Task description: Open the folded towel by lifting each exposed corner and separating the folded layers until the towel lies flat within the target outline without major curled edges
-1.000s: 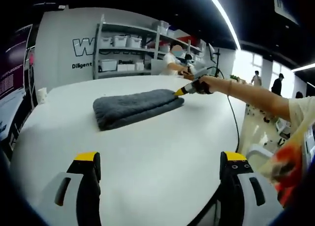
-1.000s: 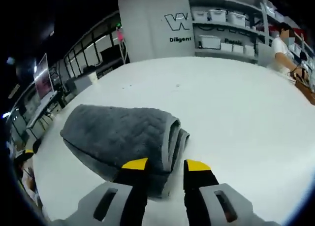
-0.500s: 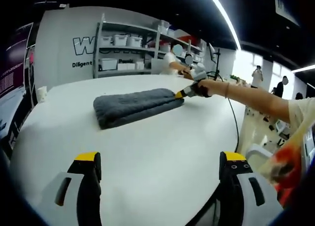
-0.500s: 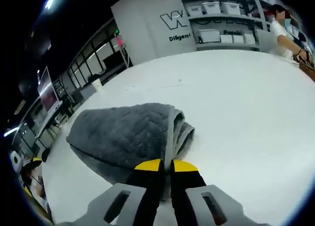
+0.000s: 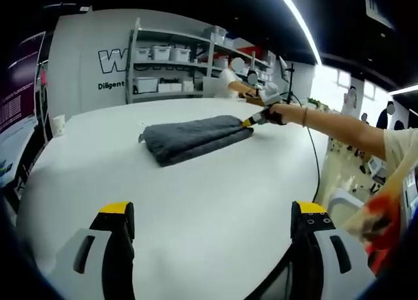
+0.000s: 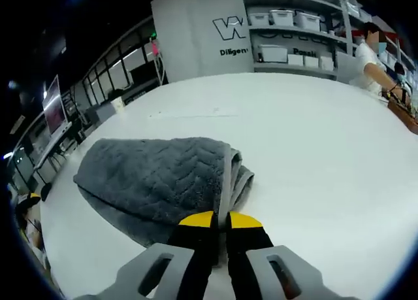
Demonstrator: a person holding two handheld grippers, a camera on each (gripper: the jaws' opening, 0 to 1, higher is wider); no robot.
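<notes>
The desk (image 5: 196,202) was a broad white surface with a rounded edge, standing in a large room with a dark ceiling crossed by a bright light strip (image 5: 295,17). Behind it rose a grey shelving unit (image 5: 171,65) carrying white storage boxes, set against a white wall with dark lettering. A person (image 6: 373,58) in a white top stood at the far side of the desk near the shelves.

The folded grey towel (image 5: 194,135) lay on the desk toward its middle, well apart from the left hand-held gripper (image 5: 213,212), whose yellow-tipped jaws stood wide apart over bare desk. In the left gripper view the towel's long axis ran roughly across the picture, one end toward the shelving side and the other toward the person's outstretched arm (image 5: 333,127).

At that end, the right hand-held gripper (image 6: 221,219) had its jaws pressed together on the towel's (image 6: 160,179) edge, where the folded layers showed as stacked lips. In the left gripper view this right hand-held gripper (image 5: 249,123) met the towel's near-right corner.
</notes>
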